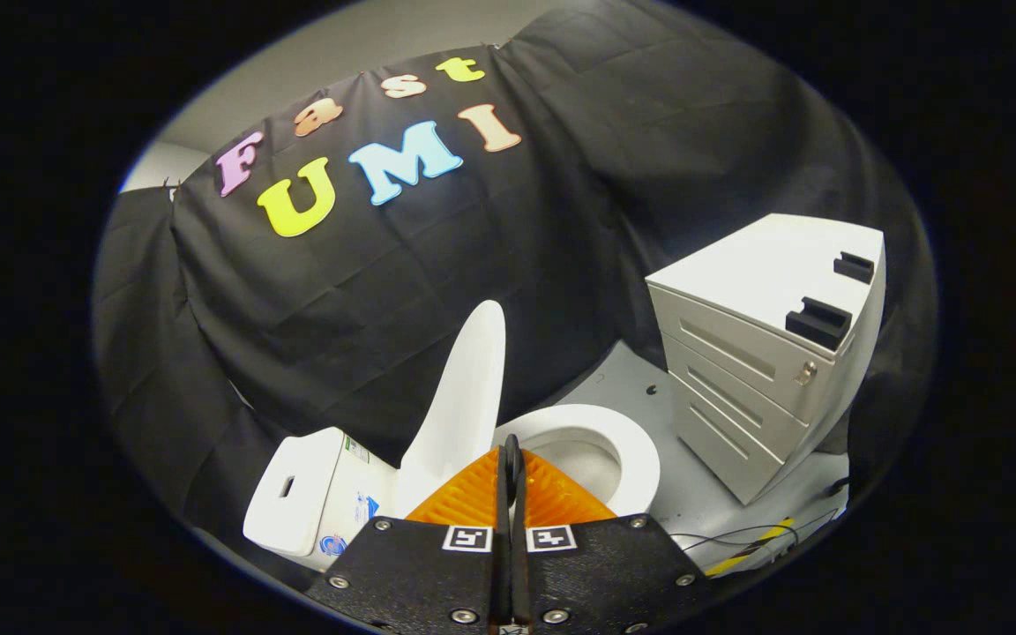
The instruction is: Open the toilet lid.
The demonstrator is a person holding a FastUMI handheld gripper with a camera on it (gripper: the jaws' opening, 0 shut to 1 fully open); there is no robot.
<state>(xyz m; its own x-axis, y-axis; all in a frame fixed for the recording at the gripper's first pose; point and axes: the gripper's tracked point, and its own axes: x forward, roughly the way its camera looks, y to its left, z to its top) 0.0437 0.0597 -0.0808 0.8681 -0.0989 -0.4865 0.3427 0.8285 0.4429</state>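
**Toilet lid already raised**

Black cloth backs a grey floor. Left to right: cistern [292, 494], toilet lid [464, 397] standing upright, open seat [627, 441], drawer cabinet [764, 353]. Tongs [511, 459] closed, empty, just before the bowl. Task looks done.

Layout, seen fwd along the tool [511, 467]: its two fingers pressed together, nothing between them. Toilet lid [464, 397] raised upright just ahead-left of the fingertips. Seat ring and bowl [618, 445] just beyond and right of the tips. Tank [301, 494] left of the lid, behind the bowl's hinge end. Drawer cabinet [755, 370] stands on the floor [711, 503] right of the toilet, apart from it; two small brackets [818, 323] on its top. Cables [755, 538] on floor nr cabinet base. Cloth wall [473, 247] behind all.
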